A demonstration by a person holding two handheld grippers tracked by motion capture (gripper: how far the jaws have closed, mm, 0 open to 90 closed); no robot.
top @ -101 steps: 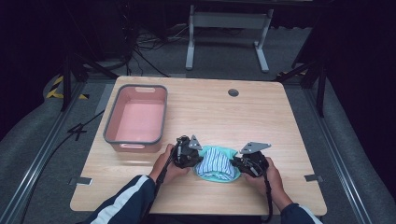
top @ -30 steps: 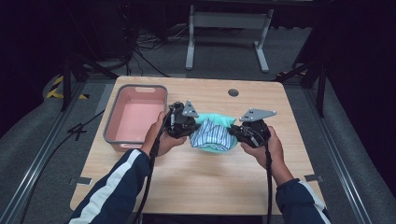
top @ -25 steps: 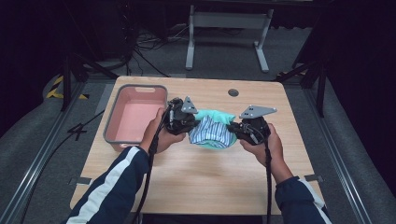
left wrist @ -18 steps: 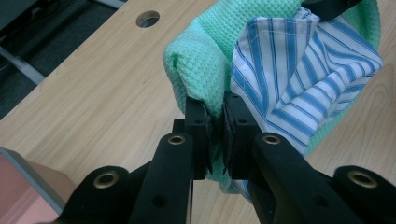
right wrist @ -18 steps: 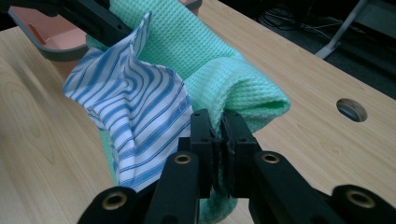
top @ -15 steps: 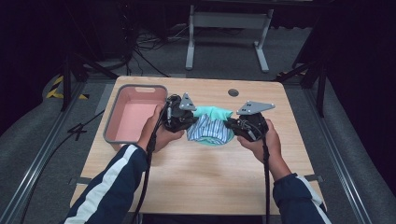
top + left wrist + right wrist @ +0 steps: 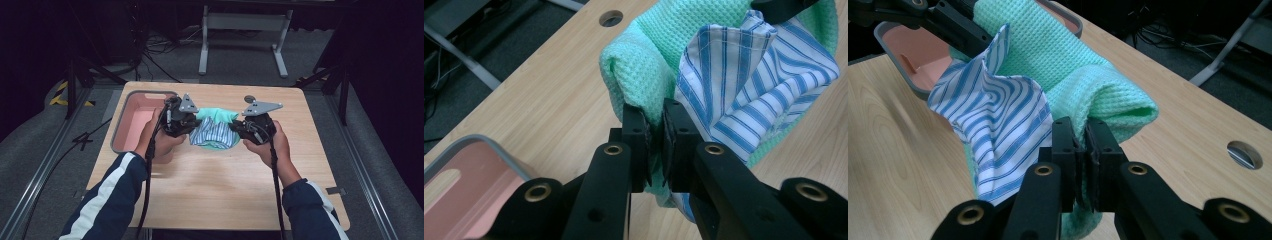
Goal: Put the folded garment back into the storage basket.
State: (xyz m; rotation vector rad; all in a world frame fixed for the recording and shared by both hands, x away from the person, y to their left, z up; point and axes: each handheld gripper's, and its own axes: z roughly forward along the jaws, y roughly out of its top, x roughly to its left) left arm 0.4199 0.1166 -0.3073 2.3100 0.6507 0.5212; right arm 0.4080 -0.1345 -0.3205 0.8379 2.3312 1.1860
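A folded bundle hangs between my two grippers above the table: a mint-green waffle cloth (image 7: pixel 216 116) (image 7: pixel 659 45) (image 7: pixel 1058 55) wrapped around a blue-and-white striped cloth (image 7: pixel 214 134) (image 7: pixel 749 85) (image 7: pixel 998 125). My left gripper (image 7: pixel 192 121) (image 7: pixel 654 131) is shut on the bundle's left end, my right gripper (image 7: pixel 235 127) (image 7: pixel 1080 142) shut on its right end. The bundle sags in the middle, lifted off the wooden table (image 7: pixel 220 195). A pink bin with a grey rim (image 7: pixel 129 131) (image 7: pixel 459 170) (image 7: pixel 903 50) stands just left of the left gripper.
A round cable hole (image 7: pixel 248 99) (image 7: pixel 613 18) (image 7: pixel 1245 154) sits in the table near its far edge. A metal stand (image 7: pixel 242 30) and cables lie on the dark floor beyond. Bare table stretches toward the near edge and to the right.
Both grippers have carried the cloth bundle away from the near part of the table, farther back and to the left, toward the pink bin, and lifted it.
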